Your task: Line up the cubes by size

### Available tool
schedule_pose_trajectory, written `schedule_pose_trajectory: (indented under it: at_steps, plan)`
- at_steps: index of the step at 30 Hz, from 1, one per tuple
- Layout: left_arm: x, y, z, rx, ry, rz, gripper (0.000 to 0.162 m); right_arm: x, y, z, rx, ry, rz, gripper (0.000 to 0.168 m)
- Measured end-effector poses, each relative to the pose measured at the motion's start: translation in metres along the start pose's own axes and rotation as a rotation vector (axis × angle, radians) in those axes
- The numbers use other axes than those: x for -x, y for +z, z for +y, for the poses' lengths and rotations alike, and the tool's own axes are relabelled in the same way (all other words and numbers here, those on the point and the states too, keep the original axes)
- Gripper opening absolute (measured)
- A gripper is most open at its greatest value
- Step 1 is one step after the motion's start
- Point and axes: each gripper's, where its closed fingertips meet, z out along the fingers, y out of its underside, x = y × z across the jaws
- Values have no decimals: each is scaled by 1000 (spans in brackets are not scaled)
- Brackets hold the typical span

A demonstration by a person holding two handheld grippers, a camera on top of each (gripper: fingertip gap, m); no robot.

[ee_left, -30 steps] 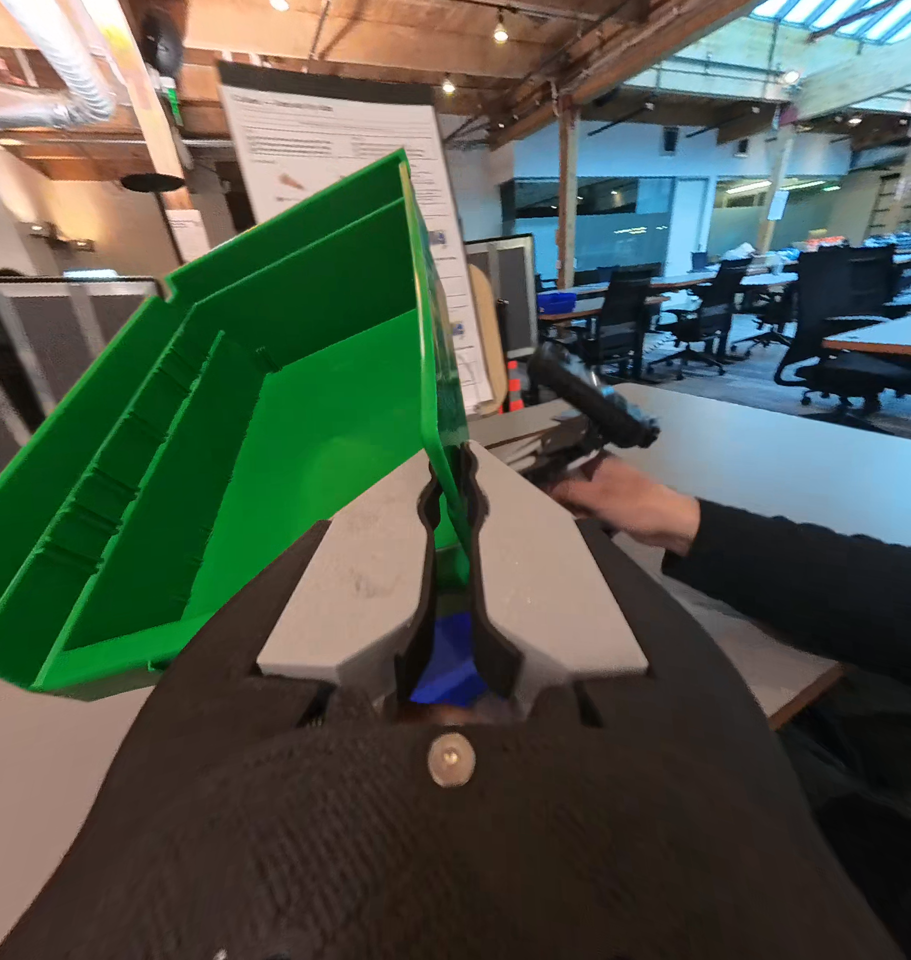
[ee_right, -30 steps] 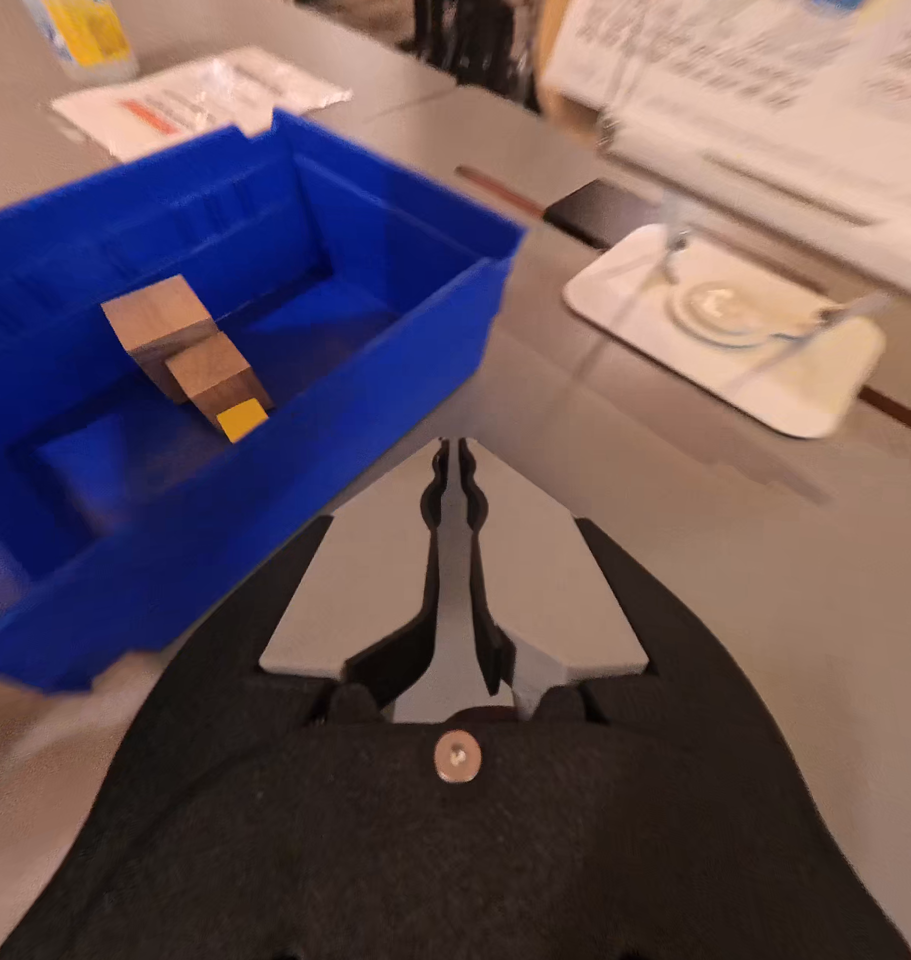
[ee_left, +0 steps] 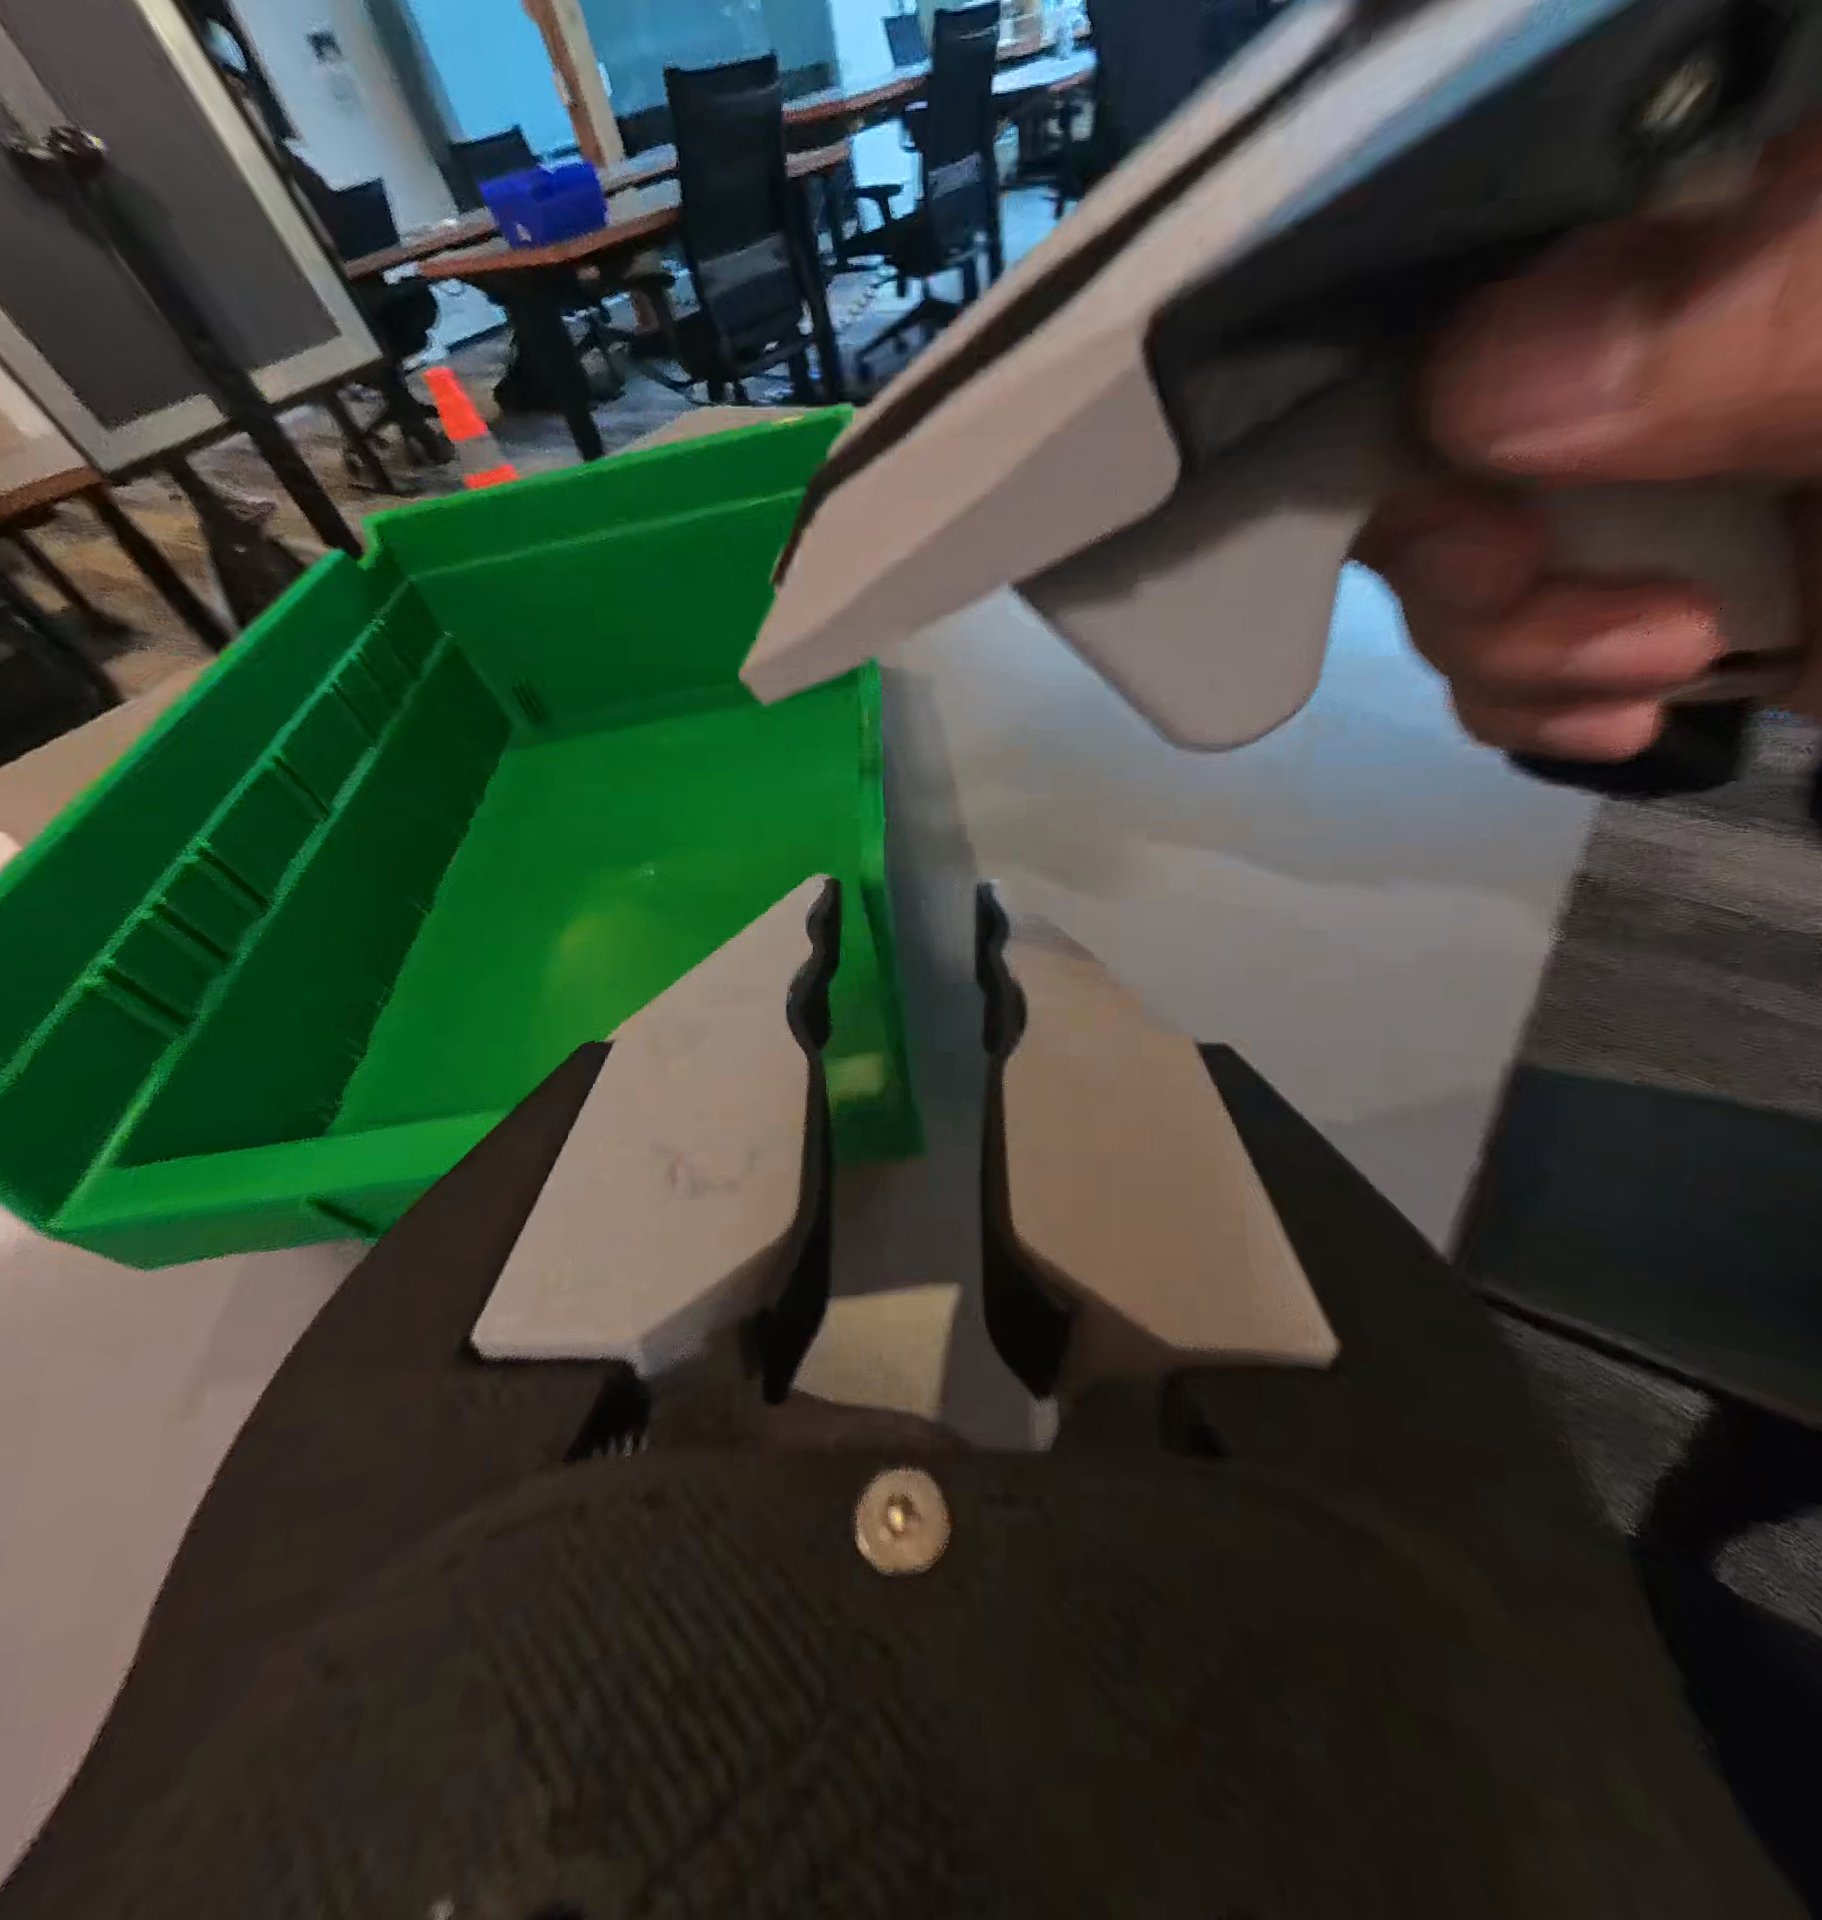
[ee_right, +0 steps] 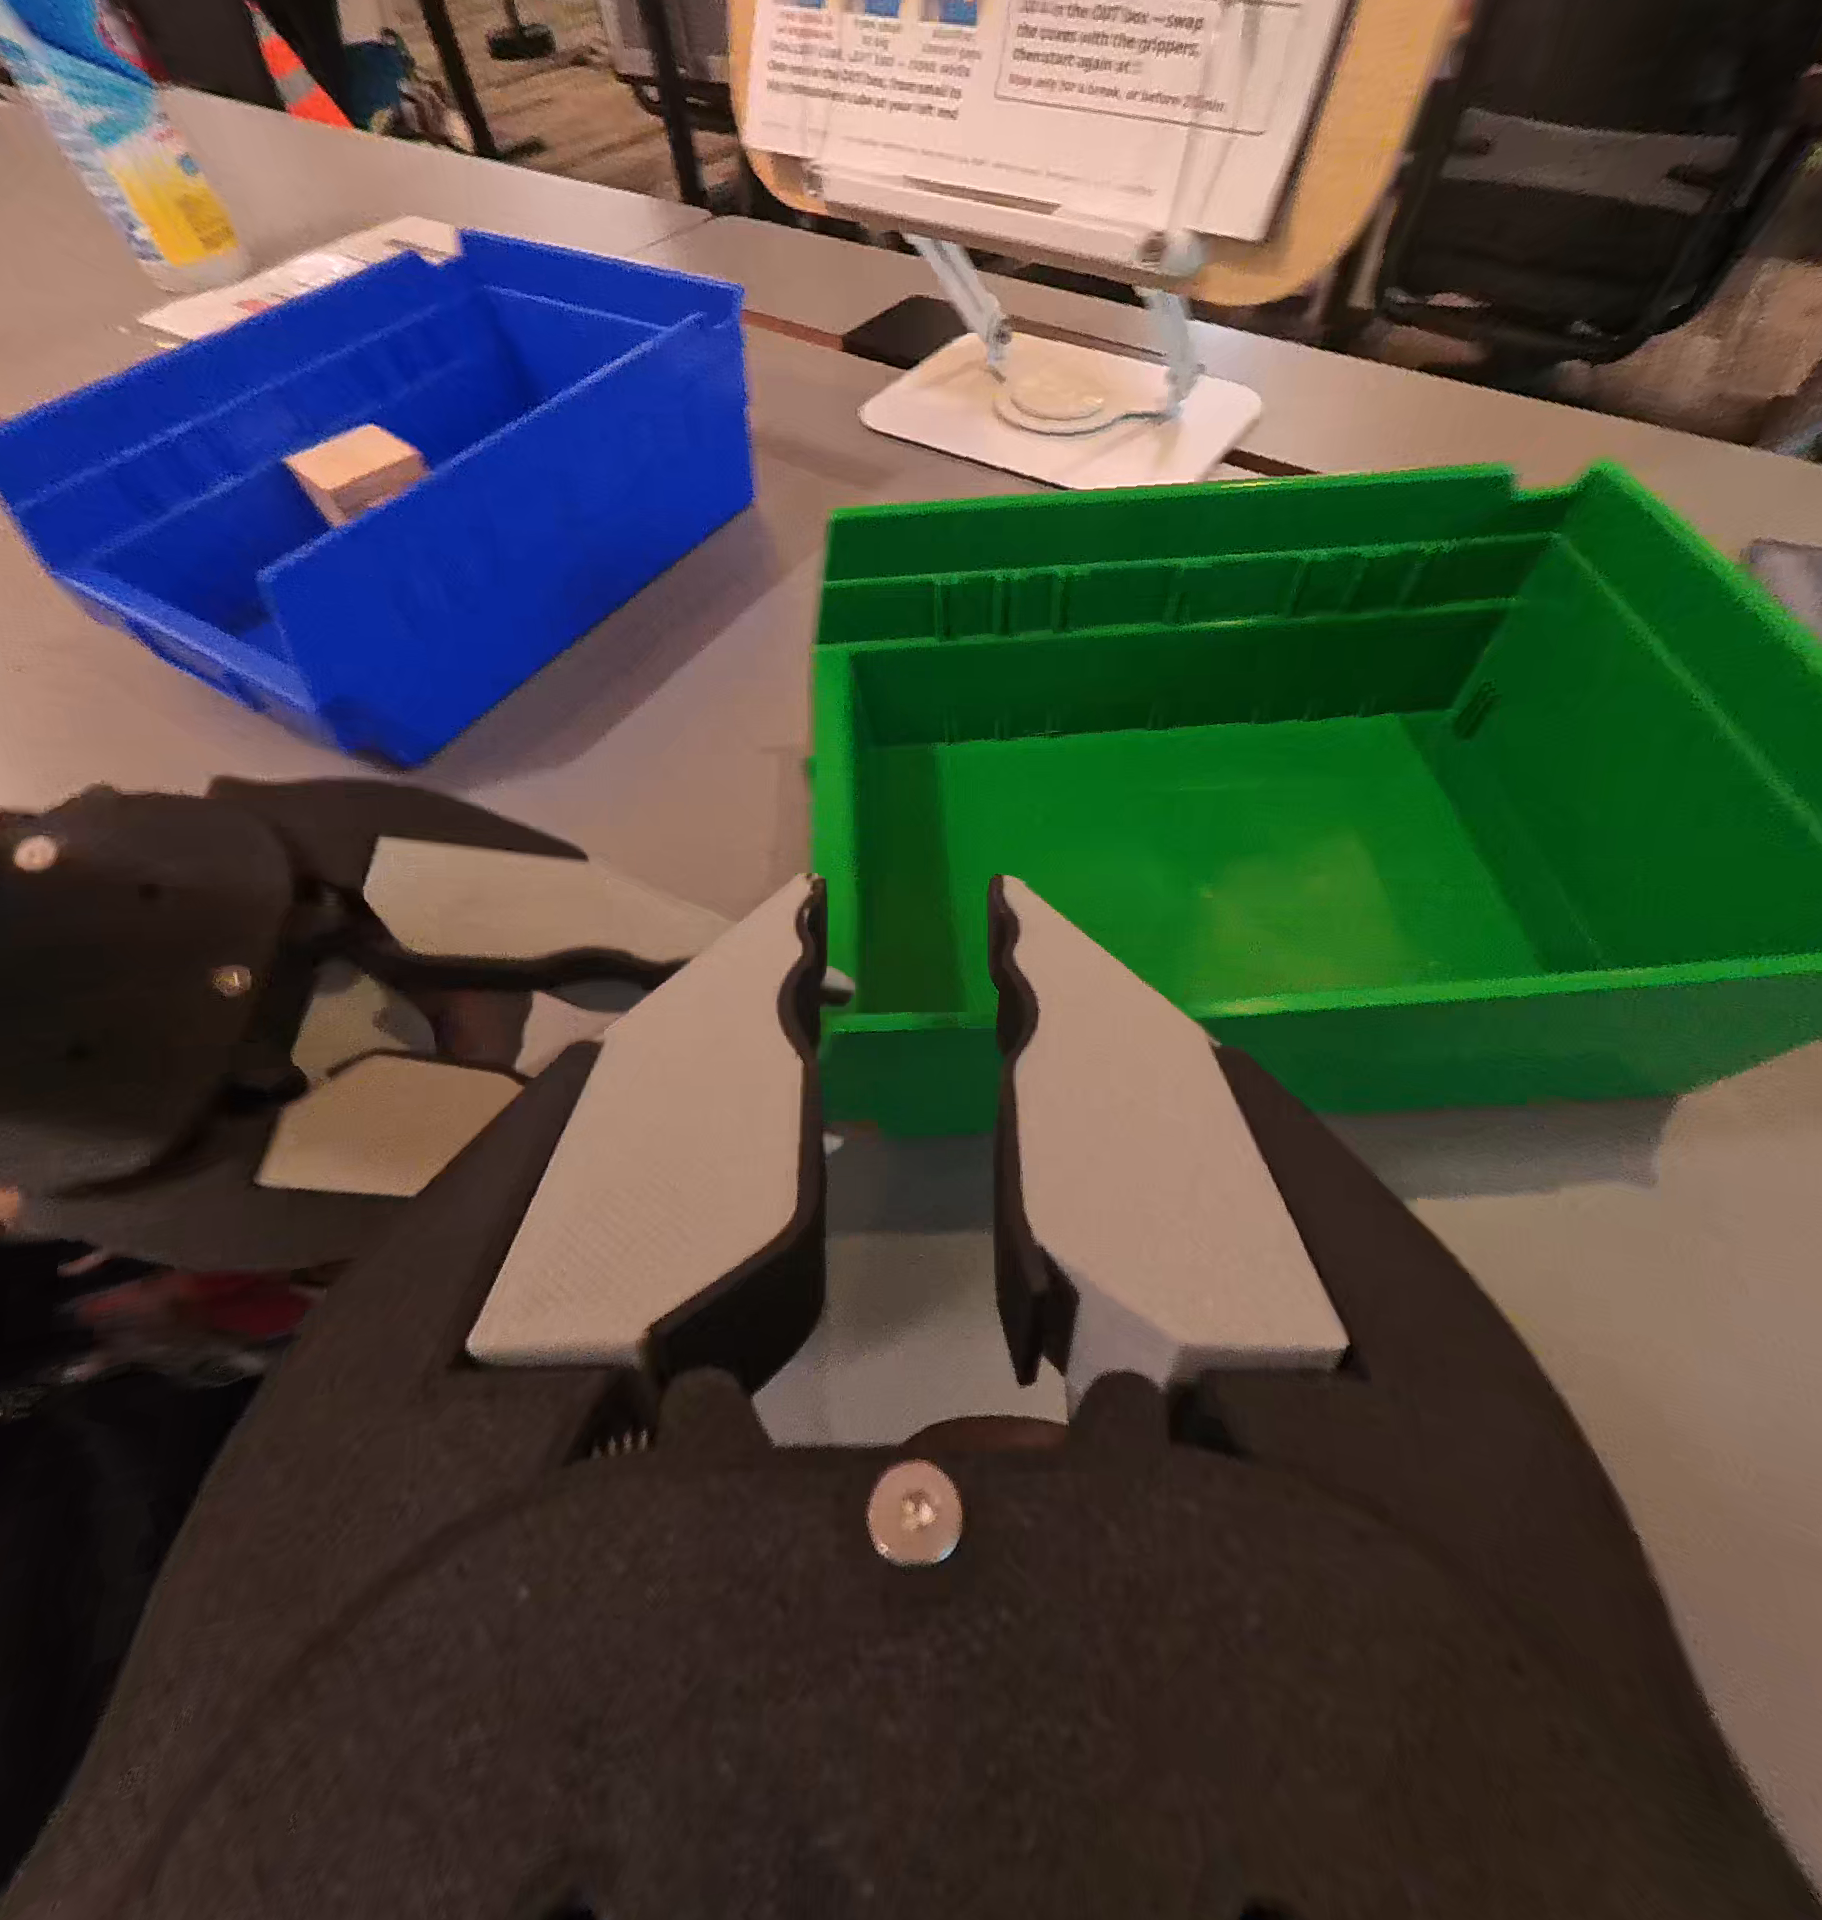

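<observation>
An empty green bin [ee_right: 1302, 831] rests flat on the grey table; in the left wrist view the green bin [ee_left: 419, 883] lies ahead and to the left. A blue bin [ee_right: 387, 561] stands beyond it at the left with a wooden cube [ee_right: 351, 478] inside; other cubes are hidden by its wall. My right gripper [ee_right: 905, 904] is open and empty over the green bin's near left corner. My left gripper [ee_left: 902, 914] is open and empty beside the bin's right wall. The left gripper also shows in the right wrist view [ee_right: 450, 987], and the right gripper shows in the left wrist view [ee_left: 990, 540], held by a hand [ee_left: 1634, 499].
A white document stand [ee_right: 1063, 405] with a printed sheet stands behind the bins. A bottle [ee_right: 128, 156] and a plastic-wrapped packet [ee_right: 294, 275] lie at the far left. The table edge [ee_left: 1509, 1039] drops off to carpet on the right. Office chairs and desks stand beyond.
The green bin was held tilted in my shut left gripper; it now rests flat on the table and the left gripper has let go. My right gripper has opened and swung over to the green bin.
</observation>
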Motion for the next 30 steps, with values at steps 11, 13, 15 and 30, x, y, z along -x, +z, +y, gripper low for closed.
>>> schedule_pose_trajectory:
  at_steps: [11,13,15,30]
  plan:
    - [109,-170,38,-24,-96,-182,37,88,62,40,135,-81,-90,30]
    - [133,-191,58,28,-108,-243,42,64,65,47,178,-110,29,29]
    - [157,-212,76,51,-134,-307,45,46,61,59,230,-123,74,17]
    - [278,-314,153,41,-361,-646,32,-156,-28,99,270,154,479,38]
